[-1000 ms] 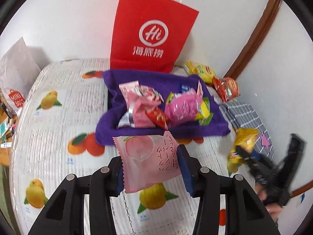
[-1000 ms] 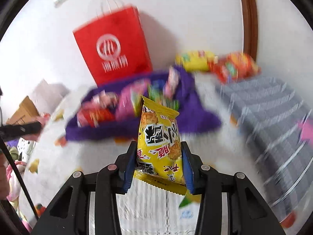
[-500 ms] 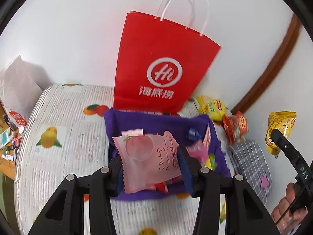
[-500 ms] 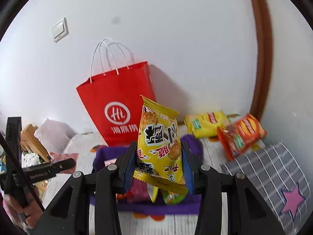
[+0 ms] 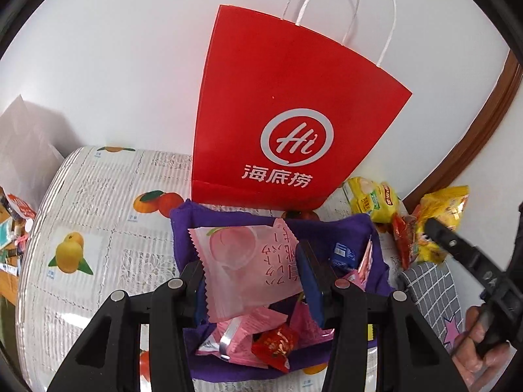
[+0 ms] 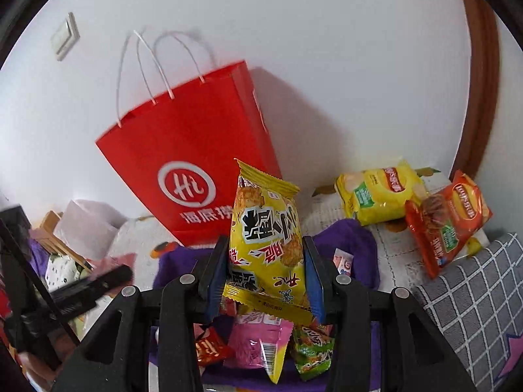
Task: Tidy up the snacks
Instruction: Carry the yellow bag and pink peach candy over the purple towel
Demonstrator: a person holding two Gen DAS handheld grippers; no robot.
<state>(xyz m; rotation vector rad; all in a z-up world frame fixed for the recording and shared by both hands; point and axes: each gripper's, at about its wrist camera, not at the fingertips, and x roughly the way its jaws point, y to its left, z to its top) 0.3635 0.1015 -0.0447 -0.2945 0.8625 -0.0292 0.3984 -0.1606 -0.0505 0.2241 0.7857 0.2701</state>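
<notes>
I've swung both tongs up over the purple basket [image 5: 372, 228] in front of the red bag [image 5: 287, 124]: left tongs [image 5: 250, 281] grip the pink packet [image 5: 248, 261], right tongs [image 6: 266, 277] the yellow packet [image 6: 266, 235]. Dropping comes next, I reckon.

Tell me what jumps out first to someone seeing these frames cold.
The tall red paper bag with white handles dominates, standing against the white wall behind a purple tray full of snack packets. Next come the two held snacks: a pale pink peach packet clamped in the left claw over the tray, and a yellow snack packet clamped in the right claw. Yellow and orange chip bags lie right of the tray.
</notes>
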